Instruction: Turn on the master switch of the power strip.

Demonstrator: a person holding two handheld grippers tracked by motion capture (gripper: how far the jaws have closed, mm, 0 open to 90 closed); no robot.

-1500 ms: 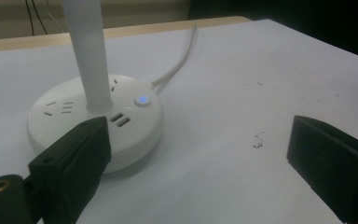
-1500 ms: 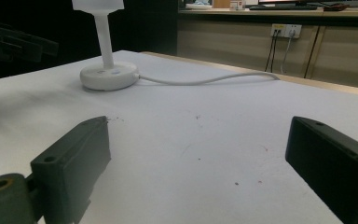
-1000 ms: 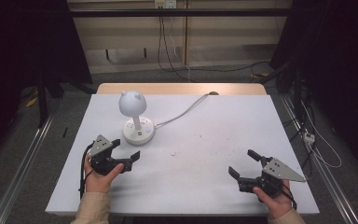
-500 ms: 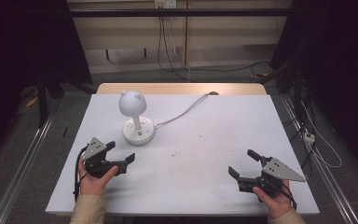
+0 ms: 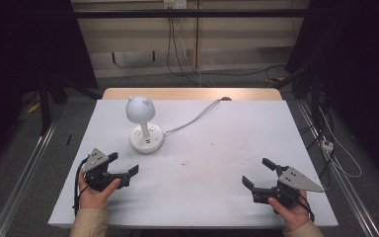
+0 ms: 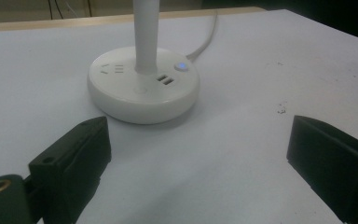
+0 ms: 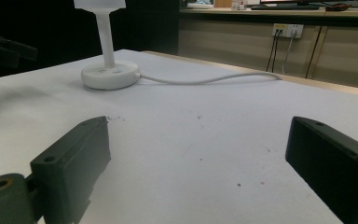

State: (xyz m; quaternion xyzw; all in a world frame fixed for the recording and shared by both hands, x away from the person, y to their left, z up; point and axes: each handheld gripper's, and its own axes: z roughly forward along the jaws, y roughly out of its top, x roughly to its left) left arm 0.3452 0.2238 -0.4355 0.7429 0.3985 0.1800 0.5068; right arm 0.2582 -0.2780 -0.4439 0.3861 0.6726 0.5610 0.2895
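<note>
- White plastic lamp (image 5: pixel 145 123) stood on the worktop (image 5: pixel 212 163) just ahead of the left tool (image 5: pixel 119 168), its round base (image 6: pixel 143 86) lying a little beyond the spread jaws and nothing held between them.
- Right tool (image 5: pixel 259 174) rested well apart from the lamp, jaws also wide and empty, with the lamp far off past its left jaw.
- Risk, as I judged it: the thin stem (image 6: pixel 146 35) carried a heavy round head (image 5: pixel 140 107), so a push high up from the left tool could have tipped it over.
- Small blue-lit button (image 6: pixel 181 66) sat on the far right of the base; a broad jaw could have missed it or pressed the sockets (image 6: pixel 165 80) beside it.
- Cord (image 5: pixel 197 116) trailed away behind the base; dragging the lamp could have pulled it taut and swung the base round.
</note>
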